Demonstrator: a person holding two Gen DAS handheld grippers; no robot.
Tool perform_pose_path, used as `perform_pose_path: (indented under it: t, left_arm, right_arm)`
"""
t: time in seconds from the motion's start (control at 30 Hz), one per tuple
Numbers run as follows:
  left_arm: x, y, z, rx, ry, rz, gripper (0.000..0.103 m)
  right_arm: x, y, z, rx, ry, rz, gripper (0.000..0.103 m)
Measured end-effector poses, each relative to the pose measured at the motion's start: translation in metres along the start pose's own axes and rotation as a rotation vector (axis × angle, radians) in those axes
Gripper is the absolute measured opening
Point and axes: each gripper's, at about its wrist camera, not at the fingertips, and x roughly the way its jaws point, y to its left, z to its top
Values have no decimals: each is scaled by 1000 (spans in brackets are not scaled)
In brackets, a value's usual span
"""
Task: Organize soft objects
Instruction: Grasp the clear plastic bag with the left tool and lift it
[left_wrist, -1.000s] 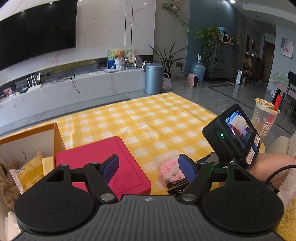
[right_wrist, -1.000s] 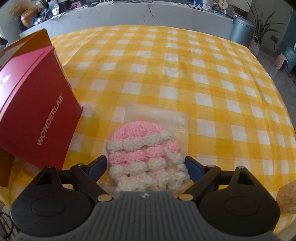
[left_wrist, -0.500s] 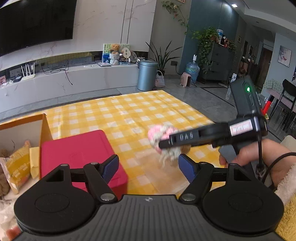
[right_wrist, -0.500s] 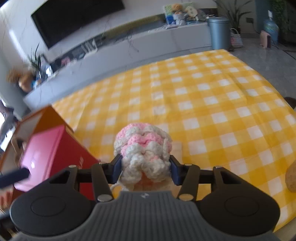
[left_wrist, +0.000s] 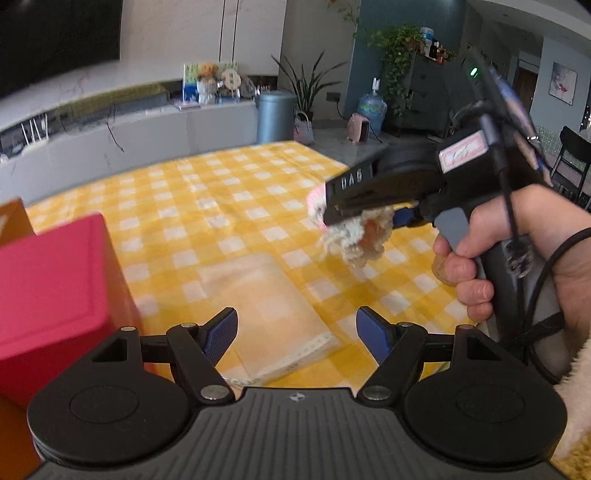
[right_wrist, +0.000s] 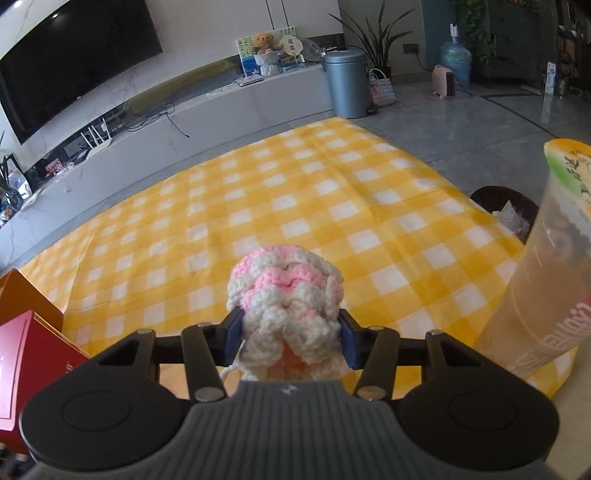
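- Left black two-finger gripper (left_wrist: 296, 334): jaws spread wide, nothing between the blue pads, low over the table.
- Right black two-finger gripper (right_wrist: 290, 338): jaws closed on pink-and-white crocheted soft piece (right_wrist: 286, 295), lifted off the table, held in person's right hand (left_wrist: 491, 254).

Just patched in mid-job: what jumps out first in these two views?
The pink-and-white crochet piece is pinched in the right gripper and held above the yellow checked tablecloth. The left gripper is open over a clear plastic bag lying flat on the cloth, with a red box to its left. A tall drink cup stands at the right edge of the right wrist view.
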Motion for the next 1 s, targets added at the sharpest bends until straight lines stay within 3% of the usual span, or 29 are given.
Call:
perform_pose_path:
  t: [0.3,0.4,0.5,0.6,0.7,0.8,0.9,1.0]
  left_arm:
    - [52,10,5,-108,112,80,86]
    - [68,11,6,-128,149,154,86]
    - [85,15,7,-166,209,160,86]
    - [91,17,9,-210,195,182,91]
    - [96,19,10,-239,193,172,103]
    - [102,10,7,-175,195,168,103]
    - [108,-10,-1,-51,175,228,103]
    - [104,-9,-9,-65,141,226,103]
  right_arm:
    - [5,-11,11,8,-18,53,54]
    - [8,-13,11,8,-12,32,54]
    - [10,-10,9,-20,-1,24,55]
    - [10,-7,7,-38,-5,-11,56]
    - [9,-7,6,-47,-4,-20,57]
    - [11,-7,4,-50,6,-20,57]
    - [11,-7,4,-59,9,-32,57]
    - [10,-7,3,-60,9,-22,57]
